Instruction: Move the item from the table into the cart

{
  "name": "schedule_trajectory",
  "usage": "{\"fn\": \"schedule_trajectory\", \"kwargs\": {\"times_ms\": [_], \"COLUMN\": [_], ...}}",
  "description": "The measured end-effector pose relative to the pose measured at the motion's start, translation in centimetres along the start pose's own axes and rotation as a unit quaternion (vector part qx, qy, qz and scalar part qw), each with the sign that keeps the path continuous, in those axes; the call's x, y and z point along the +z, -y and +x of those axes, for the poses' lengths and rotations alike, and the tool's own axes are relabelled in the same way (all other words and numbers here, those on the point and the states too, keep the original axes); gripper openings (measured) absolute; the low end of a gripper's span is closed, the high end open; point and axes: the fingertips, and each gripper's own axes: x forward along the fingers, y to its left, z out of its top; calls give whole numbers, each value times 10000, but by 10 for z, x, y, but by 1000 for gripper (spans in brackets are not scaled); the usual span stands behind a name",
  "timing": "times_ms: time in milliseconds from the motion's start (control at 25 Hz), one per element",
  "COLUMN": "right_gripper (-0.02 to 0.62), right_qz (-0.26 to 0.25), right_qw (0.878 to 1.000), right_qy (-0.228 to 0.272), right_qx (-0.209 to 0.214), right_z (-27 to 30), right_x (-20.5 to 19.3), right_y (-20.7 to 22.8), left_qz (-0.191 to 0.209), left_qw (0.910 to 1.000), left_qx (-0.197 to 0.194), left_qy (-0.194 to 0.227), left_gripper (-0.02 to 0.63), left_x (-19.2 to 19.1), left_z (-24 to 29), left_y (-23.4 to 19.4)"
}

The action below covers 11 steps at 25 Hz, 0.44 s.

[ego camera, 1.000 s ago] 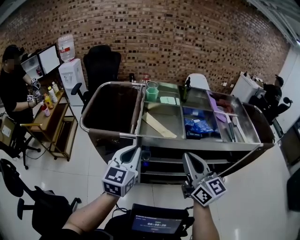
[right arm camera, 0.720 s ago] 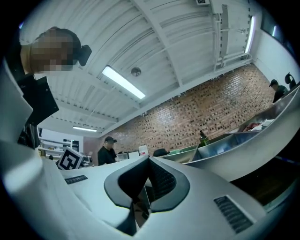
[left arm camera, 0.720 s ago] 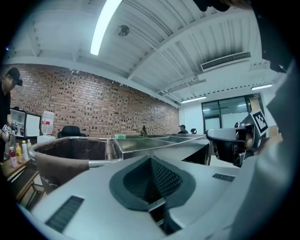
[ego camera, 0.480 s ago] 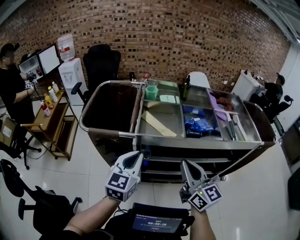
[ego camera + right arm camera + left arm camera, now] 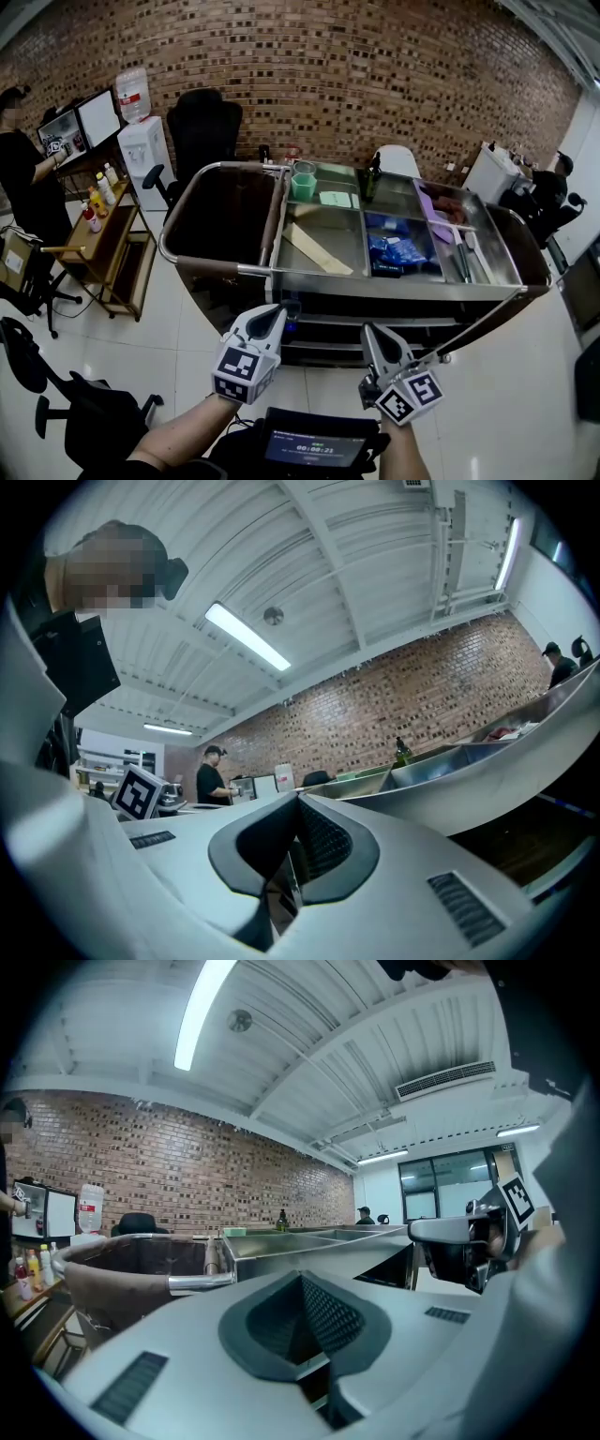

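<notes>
Left gripper (image 5: 272, 314): jaws pressed together with nothing between them, held low in front of the cart's near side.
Right gripper (image 5: 375, 334): jaws likewise closed and empty, just beside the left one and pointing at the cart.
Cart (image 5: 394, 289): a steel trolley with several compartments, right in front of both grippers; its front rail sits above the jaw tips.
In the cart: a dark-lined bin (image 5: 220, 220) on the left, a green cup (image 5: 304, 183), a dark bottle (image 5: 374, 176), a tan strip (image 5: 317, 249) and blue packets (image 5: 398, 251).
Task item: I cannot tell which one it is; the side table (image 5: 103, 234) with small bottles (image 5: 97, 202) stands well to the left of the cart, across open floor.
Around: a water dispenser (image 5: 142, 141) and a black chair (image 5: 204, 127) against the brick wall.
Only from the head view: the cart's contents and the table top.
Only from the gripper views: the ceiling lights, and each gripper seen side-on from the other.
Count: two grippers, one cart, one cup, one dark bottle, two people, one at the far left (image 5: 23, 183) and one at the far right (image 5: 544, 187).
</notes>
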Motion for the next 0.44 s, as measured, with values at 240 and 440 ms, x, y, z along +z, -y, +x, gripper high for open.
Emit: {"fn": "schedule_trajectory", "kwargs": {"times_ms": [240, 440], "right_gripper": [5, 5], "right_qz": [9, 2], "right_qw": [10000, 10000], "right_qy": [-54, -69], "right_qx": [-16, -45], "right_z": [1, 4], "right_x": [-3, 0], "right_y": [1, 3], "left_qz": [16, 97], "left_qw": [10000, 9999], "left_qx": [-9, 11], "left_qy": [-17, 66], "left_gripper": [5, 5], "left_x": [4, 8], "left_z": [0, 1], "left_y": [2, -2]}}
